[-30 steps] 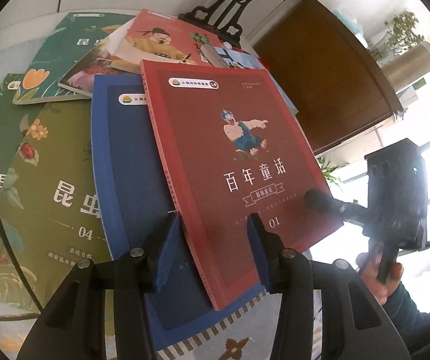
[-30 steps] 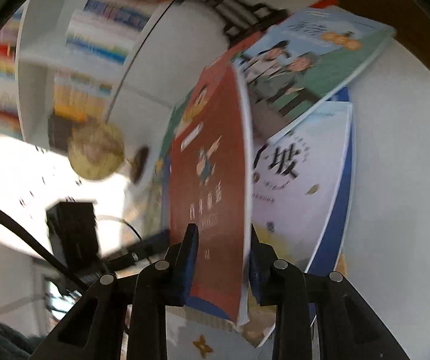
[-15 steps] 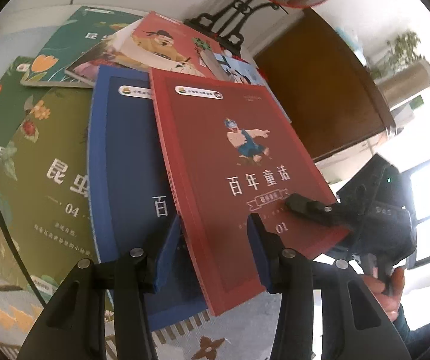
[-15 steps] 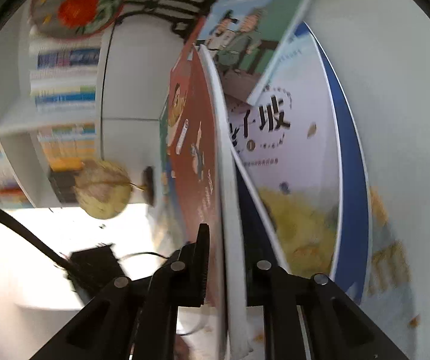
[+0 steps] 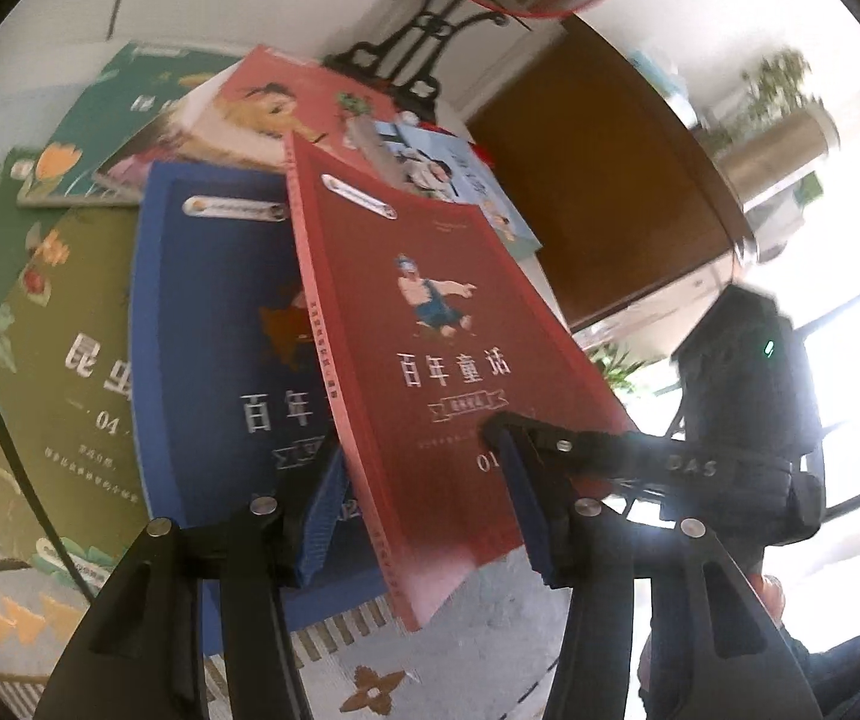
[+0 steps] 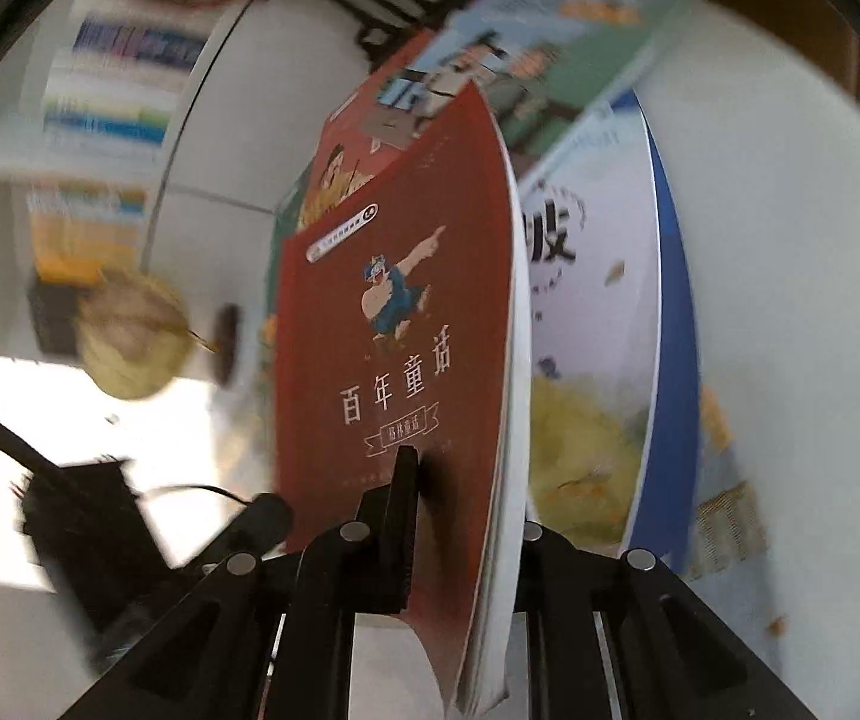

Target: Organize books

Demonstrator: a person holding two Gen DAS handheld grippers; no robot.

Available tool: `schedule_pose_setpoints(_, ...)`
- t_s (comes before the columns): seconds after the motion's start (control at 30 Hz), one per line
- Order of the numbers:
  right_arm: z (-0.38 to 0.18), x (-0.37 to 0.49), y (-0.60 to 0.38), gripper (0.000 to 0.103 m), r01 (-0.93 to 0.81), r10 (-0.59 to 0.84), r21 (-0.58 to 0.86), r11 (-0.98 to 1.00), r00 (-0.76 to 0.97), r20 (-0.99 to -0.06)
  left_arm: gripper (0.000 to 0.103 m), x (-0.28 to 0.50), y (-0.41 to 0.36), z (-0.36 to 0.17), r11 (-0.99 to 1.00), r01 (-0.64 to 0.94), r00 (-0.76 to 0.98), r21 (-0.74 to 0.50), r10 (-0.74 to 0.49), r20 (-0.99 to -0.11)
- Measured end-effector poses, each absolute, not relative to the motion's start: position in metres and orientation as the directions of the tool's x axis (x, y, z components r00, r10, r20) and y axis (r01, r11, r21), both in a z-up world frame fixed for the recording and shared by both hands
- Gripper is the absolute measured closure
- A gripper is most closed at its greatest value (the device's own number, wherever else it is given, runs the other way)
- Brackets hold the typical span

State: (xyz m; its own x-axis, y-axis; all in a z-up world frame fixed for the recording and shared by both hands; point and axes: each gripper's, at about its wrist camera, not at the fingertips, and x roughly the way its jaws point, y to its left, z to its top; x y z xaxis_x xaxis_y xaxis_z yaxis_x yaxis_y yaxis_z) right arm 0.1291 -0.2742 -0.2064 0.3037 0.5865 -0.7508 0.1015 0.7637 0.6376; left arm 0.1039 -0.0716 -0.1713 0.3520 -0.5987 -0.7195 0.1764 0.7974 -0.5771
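A: Where is the red storybook [image 5: 430, 360]?

B: Tilted up off the pile, its spine edge raised over the blue storybook [image 5: 213, 324] that lies flat on the table [image 5: 478, 636]. The right tongs [image 5: 508, 438] are clenched on its lower corner; in the right wrist view one finger [image 6: 402, 498] presses flat on the cover and the other is hidden behind the pages.

A: And the left tongs [image 5: 430, 510]?

B: Released. Their jaws have just been opening, and the book's bottom edge passes between them, but the pads [image 5: 324, 516] stand clear of it.

A: What else lies there?

B: An olive insect book [image 5: 63, 360] left of the blue one, a pink-covered book [image 5: 267, 102] behind, and a white-and-blue book [image 6: 598, 360] under the lifted one on the right.
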Motion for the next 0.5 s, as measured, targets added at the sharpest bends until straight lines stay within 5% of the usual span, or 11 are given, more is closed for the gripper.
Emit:
schedule_pose_setpoints(0.17, -0.194, 0.123, -0.256, 0.088, -0.014, 0.486, 0.508, 0.861, 0.316, -0.815, 0.055, 0.094, -0.094, -0.162, 0.878, 0.25, 0.396, -0.408, -0.477, -0.785)
schedule_pose_setpoints(0.5, -0.166, 0.088, -0.243, 0.087, -0.26, 0.452, 0.375, 0.89, 0.383, -0.806, 0.055, 0.075, -0.08, -0.138, 0.886, 0.258, 0.44, -0.386, -0.464, -0.769)
